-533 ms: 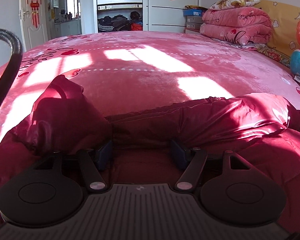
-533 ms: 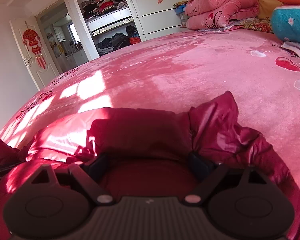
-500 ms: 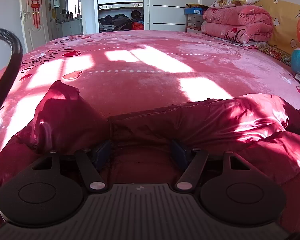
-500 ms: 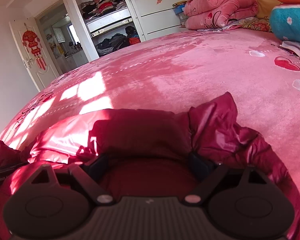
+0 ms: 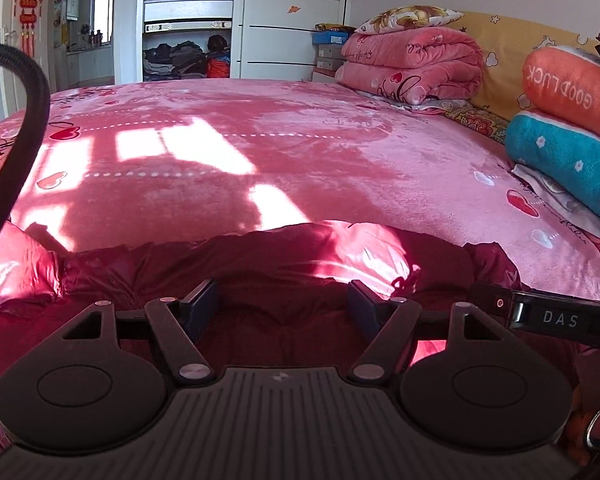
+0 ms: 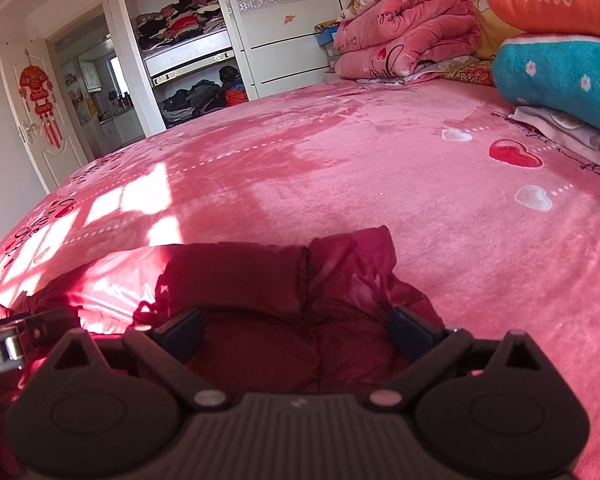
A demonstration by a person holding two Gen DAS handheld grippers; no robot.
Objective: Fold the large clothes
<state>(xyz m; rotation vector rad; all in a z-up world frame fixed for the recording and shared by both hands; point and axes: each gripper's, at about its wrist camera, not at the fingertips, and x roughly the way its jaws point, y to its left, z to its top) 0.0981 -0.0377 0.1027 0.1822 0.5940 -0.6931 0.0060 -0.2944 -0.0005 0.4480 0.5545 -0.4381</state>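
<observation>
left tongs (image 5: 283,305) opening, released | right tongs (image 6: 297,329) opening, released | glossy puffy crimson jacket (image 5: 340,256) | plush bedspread (image 5: 300,152)

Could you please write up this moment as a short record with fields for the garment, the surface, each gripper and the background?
garment: dark red puffy jacket, lying bunched on the bed
surface: pink blanket with hearts
left gripper: jaws opening, wide apart above the jacket
right gripper: jaws opening, jacket fabric between them
background: folded pink quilts, orange pillow, teal pillow
</observation>
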